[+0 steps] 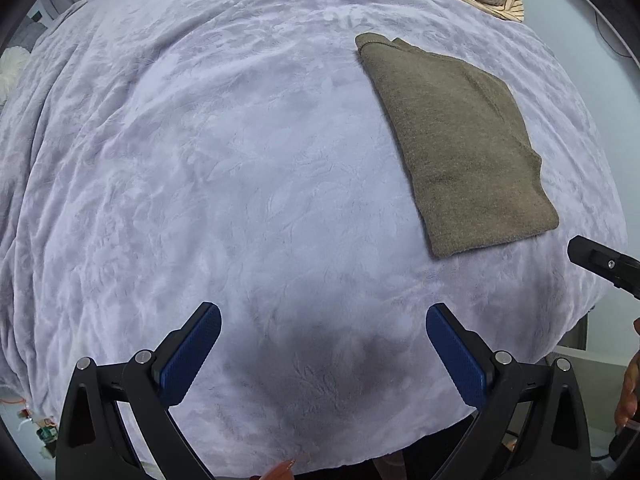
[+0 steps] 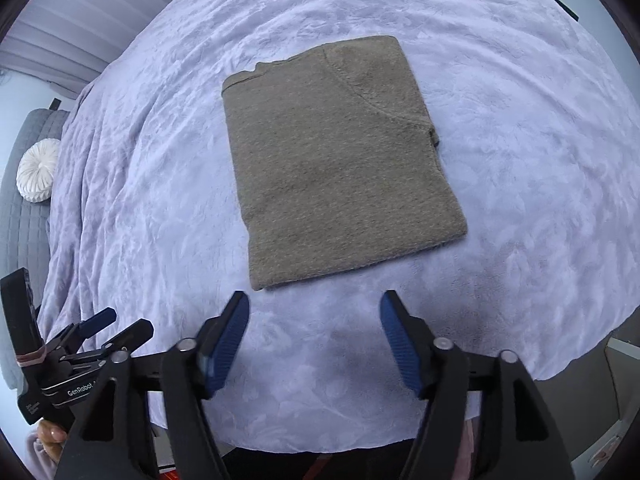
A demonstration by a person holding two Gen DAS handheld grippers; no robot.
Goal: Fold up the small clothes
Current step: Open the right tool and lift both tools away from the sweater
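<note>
Sweater [image 2: 336,160] lies folded flat on the blanket [image 2: 520,140] just ahead of my right gripper [image 2: 314,332], whose fingers are spread and empty, likely done with it, while my left gripper [image 1: 324,344], also spread, hovers over bare blanket beside it.
</note>
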